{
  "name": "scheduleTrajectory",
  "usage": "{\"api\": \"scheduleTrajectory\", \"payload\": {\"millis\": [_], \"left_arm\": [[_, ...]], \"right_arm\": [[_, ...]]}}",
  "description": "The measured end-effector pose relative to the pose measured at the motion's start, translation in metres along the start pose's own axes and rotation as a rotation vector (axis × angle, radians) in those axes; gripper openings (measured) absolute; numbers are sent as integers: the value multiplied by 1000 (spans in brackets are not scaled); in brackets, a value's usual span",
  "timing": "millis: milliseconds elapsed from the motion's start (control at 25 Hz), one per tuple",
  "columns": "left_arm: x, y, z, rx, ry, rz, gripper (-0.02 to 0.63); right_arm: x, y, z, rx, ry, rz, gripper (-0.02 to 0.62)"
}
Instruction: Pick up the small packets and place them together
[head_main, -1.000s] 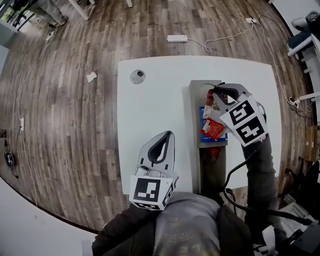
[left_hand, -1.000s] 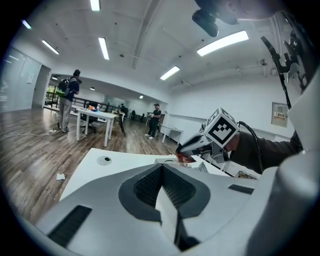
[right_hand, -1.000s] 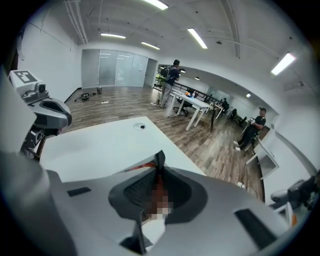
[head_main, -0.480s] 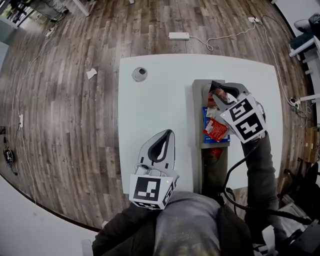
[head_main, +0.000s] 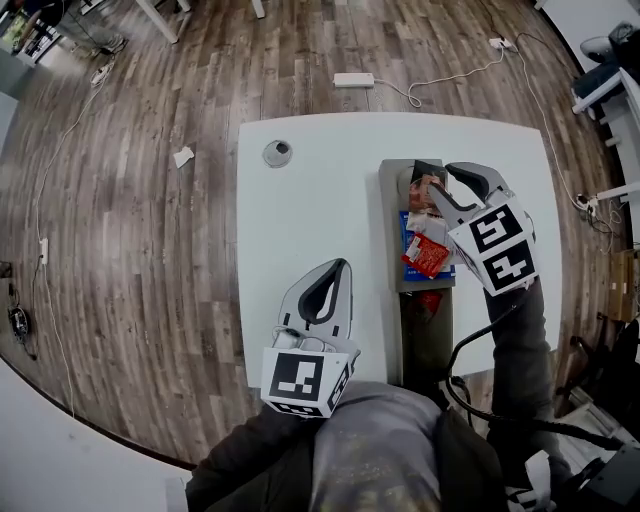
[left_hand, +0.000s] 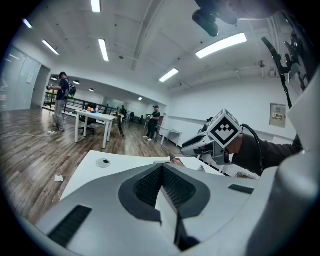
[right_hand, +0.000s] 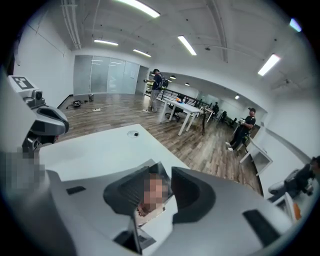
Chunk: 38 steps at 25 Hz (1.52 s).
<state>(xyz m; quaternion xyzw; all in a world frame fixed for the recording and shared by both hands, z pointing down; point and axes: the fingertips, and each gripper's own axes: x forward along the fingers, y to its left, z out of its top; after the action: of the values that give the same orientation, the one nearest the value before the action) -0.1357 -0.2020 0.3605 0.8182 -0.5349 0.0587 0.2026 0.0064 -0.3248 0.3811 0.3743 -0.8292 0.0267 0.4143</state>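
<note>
A grey tray (head_main: 388, 215) on the white table (head_main: 300, 210) holds a heap of small packets, among them a red one (head_main: 428, 257) and a blue one (head_main: 405, 226). My right gripper (head_main: 443, 186) hovers over the tray's far end. Its jaws have just been opening, and a small packet (right_hand: 150, 212) sits loosely between them, leaning on the left jaw with a gap to the other. My left gripper (head_main: 337, 270) rests above the table's near edge, shut and empty. From the left gripper view the right gripper (left_hand: 197, 145) shows ahead.
A round cable grommet (head_main: 277, 152) sits in the table's far left corner. A dark object (head_main: 425, 335) lies just nearer than the tray. On the wood floor are a power strip (head_main: 354, 78) with cable and a paper scrap (head_main: 183, 155). People stand far off.
The right gripper's jaws have spread apart around the small packet and the gripper has lifted slightly over the tray's far end. The left gripper has stayed put.
</note>
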Motion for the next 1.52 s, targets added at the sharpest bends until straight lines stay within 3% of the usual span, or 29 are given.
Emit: {"api": "scheduleTrajectory", "payload": {"millis": [280, 600, 760, 1080, 1320, 1520], "left_arm": [[-5, -29, 8, 40, -12, -73, 3], [-15, -75, 3, 93, -20, -183, 3], [-26, -92, -11, 104, 4, -223, 3], [-40, -98, -19, 110, 9, -231, 3], [-45, -81, -18, 100, 3, -199, 3], [-38, -67, -17, 76, 10, -174, 3]], "right_arm": [[-56, -7, -5, 32, -52, -83, 140], [-106, 12, -47, 74, -39, -115, 140], [-108, 54, -79, 85, -1, -45, 140], [-76, 166, -133, 20, 123, 214, 151], [-45, 194, -161, -126, 280, 247, 210], [-34, 192, -174, -164, 411, 262, 212]]}}
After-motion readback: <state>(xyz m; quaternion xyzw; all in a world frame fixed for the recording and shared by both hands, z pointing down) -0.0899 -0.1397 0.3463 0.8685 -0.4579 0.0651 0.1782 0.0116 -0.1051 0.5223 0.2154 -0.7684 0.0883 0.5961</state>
